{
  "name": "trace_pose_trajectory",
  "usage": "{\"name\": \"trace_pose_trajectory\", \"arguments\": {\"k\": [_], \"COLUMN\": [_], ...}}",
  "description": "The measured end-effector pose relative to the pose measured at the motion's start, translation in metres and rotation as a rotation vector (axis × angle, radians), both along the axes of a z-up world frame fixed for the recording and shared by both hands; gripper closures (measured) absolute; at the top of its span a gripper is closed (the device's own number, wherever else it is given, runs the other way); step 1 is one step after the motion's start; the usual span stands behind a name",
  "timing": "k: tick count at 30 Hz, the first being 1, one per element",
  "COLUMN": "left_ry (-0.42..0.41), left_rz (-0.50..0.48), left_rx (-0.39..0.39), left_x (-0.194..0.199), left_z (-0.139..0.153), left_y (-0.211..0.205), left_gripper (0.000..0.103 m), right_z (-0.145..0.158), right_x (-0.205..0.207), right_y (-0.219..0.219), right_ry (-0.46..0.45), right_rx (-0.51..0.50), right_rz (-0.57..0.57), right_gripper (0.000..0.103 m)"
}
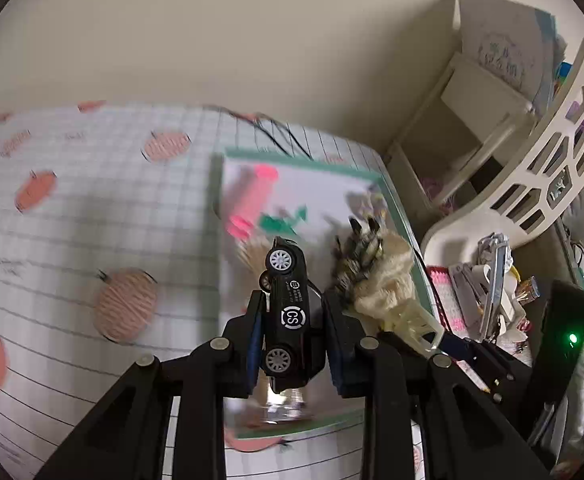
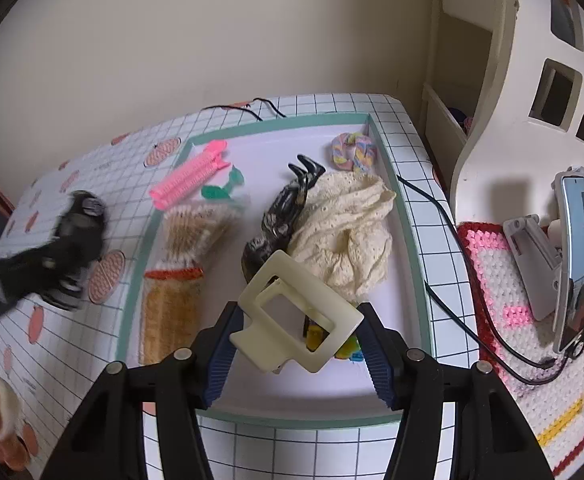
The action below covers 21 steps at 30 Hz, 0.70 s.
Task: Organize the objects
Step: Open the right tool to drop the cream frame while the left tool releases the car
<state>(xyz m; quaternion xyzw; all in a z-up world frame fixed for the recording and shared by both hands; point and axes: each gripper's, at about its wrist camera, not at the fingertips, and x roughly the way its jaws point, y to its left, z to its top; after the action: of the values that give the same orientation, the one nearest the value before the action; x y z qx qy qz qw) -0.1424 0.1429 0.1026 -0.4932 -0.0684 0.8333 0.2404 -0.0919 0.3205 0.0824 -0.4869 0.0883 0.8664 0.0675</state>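
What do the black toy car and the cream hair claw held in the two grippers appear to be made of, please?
Black toy car: glossy painted body, probably die-cast metal or hard plastic; it shows sheen, printed logos and silver moulded wheels. Cream hair claw: looks like matte rigid plastic, with a smooth uniform colour and thick moulded edges around a rectangular cut-out.

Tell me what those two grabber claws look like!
Both look alike. The left gripper and right gripper are chunky black plastic, with angled arms joined by round silver pins. Each finger ends in a flat pad with blue ridged rubber inside. No cables or writing show on them, and no hands or sleeves.
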Motion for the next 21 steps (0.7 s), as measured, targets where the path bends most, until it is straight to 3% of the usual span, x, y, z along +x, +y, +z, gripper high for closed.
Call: {"name": "trace_pose_trajectory", "arguments": {"k": [9, 17, 21], "left_ry": [-0.069, -0.053, -0.039], "left_rz": [0.012, 0.000, 0.003], "left_rx": [-0.019, -0.022, -0.024], "left_x": [0.003, 0.006, 0.009], "left_z": [-0.024, -0.023, -0.017], "left_y": [0.016, 0.022, 0.020], "left_gripper": [0.074, 0.074, 0.066], "right_z": [-0.003, -0.004, -0.004], "right_x": [0.001, 0.001, 0.002], "right_y": [-0.006, -0.005, -0.006], "right_ry": [0.003, 0.004, 0.007], "right_rx": [0.015, 0.004, -0.006], "right_rz": [0.038, 0.041, 0.044], "right_gripper": [0.042, 0.042, 0.039]}}
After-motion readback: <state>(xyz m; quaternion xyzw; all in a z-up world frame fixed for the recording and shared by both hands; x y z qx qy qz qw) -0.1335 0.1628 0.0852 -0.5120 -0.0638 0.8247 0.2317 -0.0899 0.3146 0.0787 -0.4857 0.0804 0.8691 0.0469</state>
